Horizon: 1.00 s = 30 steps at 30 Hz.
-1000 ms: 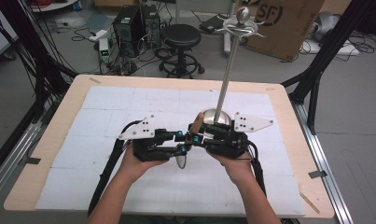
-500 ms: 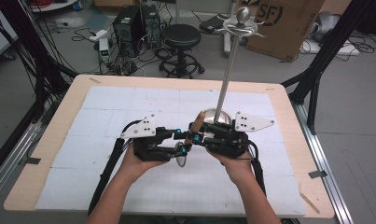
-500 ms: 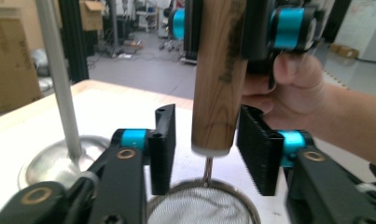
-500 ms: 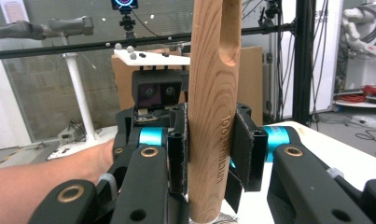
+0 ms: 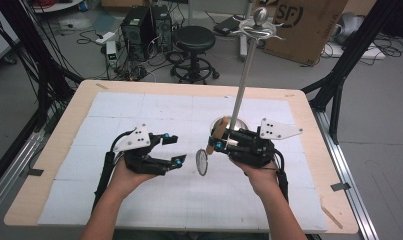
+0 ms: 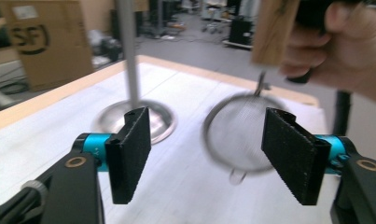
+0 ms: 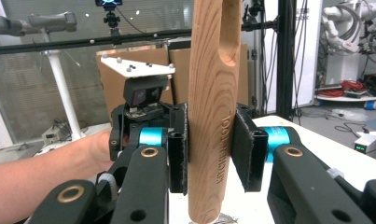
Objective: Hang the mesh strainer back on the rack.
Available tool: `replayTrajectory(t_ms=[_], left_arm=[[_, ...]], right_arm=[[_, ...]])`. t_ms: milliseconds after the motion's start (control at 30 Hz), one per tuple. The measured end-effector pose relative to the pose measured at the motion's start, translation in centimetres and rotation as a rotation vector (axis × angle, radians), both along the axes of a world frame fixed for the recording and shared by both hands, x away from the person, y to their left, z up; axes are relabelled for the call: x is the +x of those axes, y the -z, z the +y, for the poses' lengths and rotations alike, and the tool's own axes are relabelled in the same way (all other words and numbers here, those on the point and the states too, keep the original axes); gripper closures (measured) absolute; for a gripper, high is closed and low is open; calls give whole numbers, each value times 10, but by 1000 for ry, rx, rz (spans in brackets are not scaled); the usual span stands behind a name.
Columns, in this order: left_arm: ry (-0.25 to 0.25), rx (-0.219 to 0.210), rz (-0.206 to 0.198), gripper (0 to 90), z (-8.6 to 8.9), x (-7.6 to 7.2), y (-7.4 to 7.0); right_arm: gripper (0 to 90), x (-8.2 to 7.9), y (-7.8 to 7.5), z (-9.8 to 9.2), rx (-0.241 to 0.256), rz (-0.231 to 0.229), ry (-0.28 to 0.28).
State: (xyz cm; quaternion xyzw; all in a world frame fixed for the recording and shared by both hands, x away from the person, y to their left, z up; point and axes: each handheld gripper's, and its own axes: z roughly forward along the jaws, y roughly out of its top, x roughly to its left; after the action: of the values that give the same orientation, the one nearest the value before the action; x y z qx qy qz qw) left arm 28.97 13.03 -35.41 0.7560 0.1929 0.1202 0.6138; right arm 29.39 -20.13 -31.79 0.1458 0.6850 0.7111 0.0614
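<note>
At centre frame in the high view, the right gripper (image 5: pixel 215 145) clamps the wooden handle (image 7: pixel 213 116) of a small mesh strainer (image 5: pixel 202 162), whose sieve hangs down just above the white mat (image 5: pixel 139 200); the left gripper (image 5: pixel 171 149), jaws wide apart and empty, waits at left. Light and stiff, the strainer is probably best held by the handle, its fine mesh liable to dent

Past my bench (image 5: pixel 79 130) stands a black stool (image 5: pixel 195 39), with a cardboard box (image 5: pixel 309 25) to its right. Left of the stool sits what looks like a computer tower (image 5: pixel 139 25) among cables on the floor.
</note>
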Motion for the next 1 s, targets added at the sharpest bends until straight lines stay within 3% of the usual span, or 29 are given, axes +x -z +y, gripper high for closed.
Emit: replayTrajectory(t_ms=[67,167,267,433,733,1000], left_arm=[[-34,19,-29,311,9,-1,4],[-90,43,-23,296,19,3,4],[-105,21,-18,283,30,3,4],[-154,26,-15,248,41,4,5],[-156,41,-35,213,48,2,4],[-168,50,-26,210,49,2,4]], right_arm=[[699,0,-1,-2,-5,3,5],[699,1,-1,-6,-19,-3,21],[699,2,-1,-12,-20,-6,38],[699,4,0,-23,-29,5,71],[699,9,-10,-36,-57,-7,119],[699,16,-28,-48,-80,-9,156]])
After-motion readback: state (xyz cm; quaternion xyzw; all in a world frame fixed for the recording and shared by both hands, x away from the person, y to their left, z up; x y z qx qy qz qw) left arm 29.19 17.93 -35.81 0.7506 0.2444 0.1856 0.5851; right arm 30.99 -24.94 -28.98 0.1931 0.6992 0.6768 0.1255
